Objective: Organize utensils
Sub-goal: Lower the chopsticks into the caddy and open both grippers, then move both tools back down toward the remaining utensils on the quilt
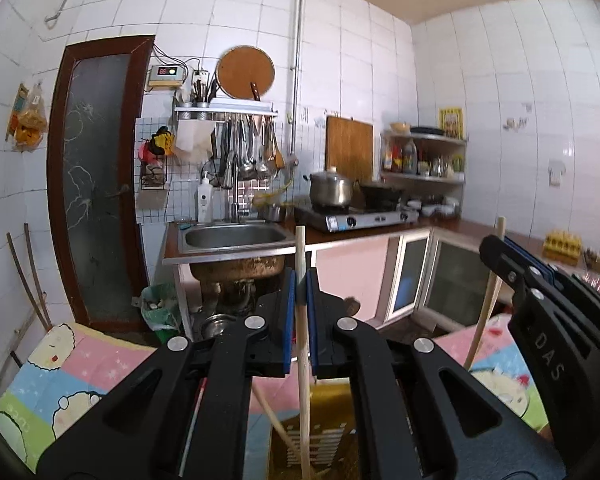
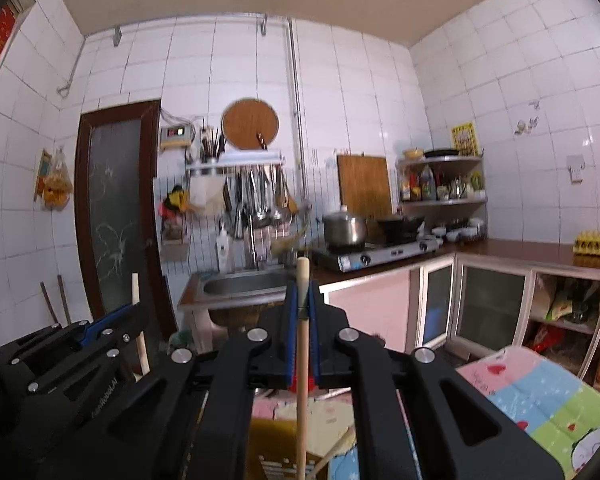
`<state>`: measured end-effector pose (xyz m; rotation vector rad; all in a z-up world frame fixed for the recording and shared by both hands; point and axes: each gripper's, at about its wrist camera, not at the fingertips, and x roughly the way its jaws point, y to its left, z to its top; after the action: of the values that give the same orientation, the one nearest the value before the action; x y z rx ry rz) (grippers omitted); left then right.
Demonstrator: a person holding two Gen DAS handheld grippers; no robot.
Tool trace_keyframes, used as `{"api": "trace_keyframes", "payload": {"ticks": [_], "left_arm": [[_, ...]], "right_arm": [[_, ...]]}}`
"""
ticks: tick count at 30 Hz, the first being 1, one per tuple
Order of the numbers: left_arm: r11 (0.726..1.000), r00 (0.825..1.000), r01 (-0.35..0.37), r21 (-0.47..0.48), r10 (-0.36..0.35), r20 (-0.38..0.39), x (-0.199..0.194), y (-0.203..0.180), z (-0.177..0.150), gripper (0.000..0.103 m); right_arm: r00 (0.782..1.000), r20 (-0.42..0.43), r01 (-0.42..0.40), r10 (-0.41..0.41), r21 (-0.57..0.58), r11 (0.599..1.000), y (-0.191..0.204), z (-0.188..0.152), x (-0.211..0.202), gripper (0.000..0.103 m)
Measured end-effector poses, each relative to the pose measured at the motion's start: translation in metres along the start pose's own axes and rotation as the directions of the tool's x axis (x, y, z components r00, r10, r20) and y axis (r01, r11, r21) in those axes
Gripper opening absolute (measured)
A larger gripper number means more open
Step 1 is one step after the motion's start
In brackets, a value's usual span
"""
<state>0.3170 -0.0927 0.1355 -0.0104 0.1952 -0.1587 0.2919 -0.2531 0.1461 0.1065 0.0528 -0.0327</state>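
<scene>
We hold two chopsticks upright, one [image 1: 300, 256] pinched in our left gripper [image 1: 300, 320], one [image 2: 302, 280] clamped in our right gripper [image 2: 302, 332], two more leaning in yellow holder [image 1: 324, 432].

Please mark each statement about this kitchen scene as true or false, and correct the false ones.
1. The left gripper is shut on a wooden stick. True.
2. The right gripper is open and holds nothing. False: it is shut on a second wooden stick.
3. A steel pot stands on the gas stove. True.
4. The sink is to the right of the stove. False: in both views it is to the left.
5. A round wooden board is above the utensil rack. True.
</scene>
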Motion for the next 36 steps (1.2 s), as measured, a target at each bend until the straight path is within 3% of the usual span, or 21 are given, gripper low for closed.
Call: {"api": "trace_keyframes", "payload": {"ticks": [8, 9, 10, 12, 17, 23, 27, 36], "left_arm": [[1.0, 0.995, -0.001, -0.02, -0.001, -0.097, -0.01, 0.015, -0.001, 0.006], [1.0, 0.994, -0.011, -0.011, 0.01, -0.113, -0.018, 0.018, 0.002, 0.012], [1.0, 0.993, -0.012, -0.01, 0.01, -0.122, -0.022, 0.02, 0.004, 0.017], [1.0, 0.99, -0.02, -0.011, 0.018, -0.137, -0.035, 0.027, 0.007, 0.046], [0.999, 0.979, -0.033, -0.007, 0.031, -0.202, -0.079, 0.044, -0.001, 0.077], [0.999, 0.952, -0.036, -0.02, 0.029, -0.305, -0.115, 0.057, -0.045, 0.09], [0.999, 0.92, -0.041, -0.022, 0.03, -0.392, -0.131, 0.06, -0.089, 0.091], [0.997, 0.865, -0.071, -0.039, 0.042, -0.5, -0.142, 0.057, -0.161, 0.096]], "right_arm": [[0.99, -0.142, -0.006, 0.006, 0.001, 1.0, -0.01, -0.008, 0.001, 0.007], [0.989, -0.149, 0.004, -0.005, -0.006, 1.0, -0.012, -0.006, -0.005, 0.014], [0.988, -0.156, 0.011, -0.012, -0.01, 1.0, -0.015, -0.005, -0.012, 0.038], [0.987, -0.162, 0.017, -0.019, -0.01, 1.0, -0.021, -0.006, -0.028, 0.054], [0.972, -0.235, 0.024, -0.033, -0.039, 0.999, -0.027, -0.016, -0.064, 0.055], [0.923, -0.385, 0.013, -0.021, -0.024, 1.0, -0.036, -0.061, -0.104, 0.063], [0.883, -0.469, 0.006, -0.019, -0.028, 1.0, -0.036, -0.102, -0.127, 0.063], [0.814, -0.581, -0.011, -0.007, -0.027, 1.0, -0.033, -0.166, -0.155, 0.063]]}}
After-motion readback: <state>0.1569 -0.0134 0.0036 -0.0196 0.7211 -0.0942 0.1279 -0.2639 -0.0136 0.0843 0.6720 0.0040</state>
